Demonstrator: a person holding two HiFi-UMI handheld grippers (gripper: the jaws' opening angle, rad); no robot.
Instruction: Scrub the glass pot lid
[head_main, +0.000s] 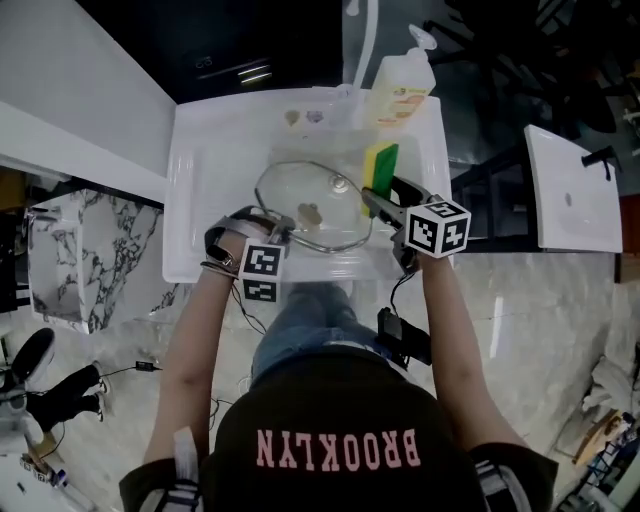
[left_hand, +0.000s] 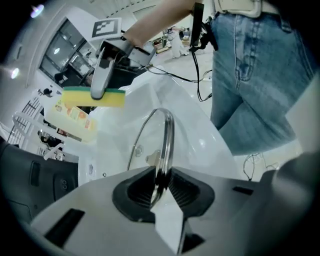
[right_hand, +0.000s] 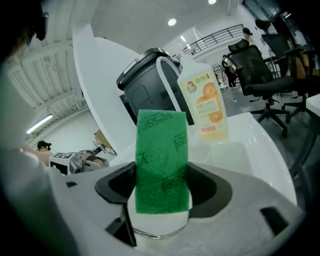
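In the sink (head_main: 195, 180), the rim of the glass pot lid (head_main: 300, 190) is clamped by the left gripper (left_hand: 161, 186). A sponge (right_hand: 162, 160) is pinched by the right gripper (right_hand: 162, 200) at the lid's right edge.

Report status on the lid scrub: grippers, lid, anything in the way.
Left gripper shut on glass lid rim. Right gripper shut on sponge, beside the lid. Lid over sink; soap bottle behind, nothing blocking.

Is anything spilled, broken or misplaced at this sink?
Nothing stands out. The left gripper clamps the glass lid by its rim, the right gripper holds the sponge, and the soap bottle stands upright.
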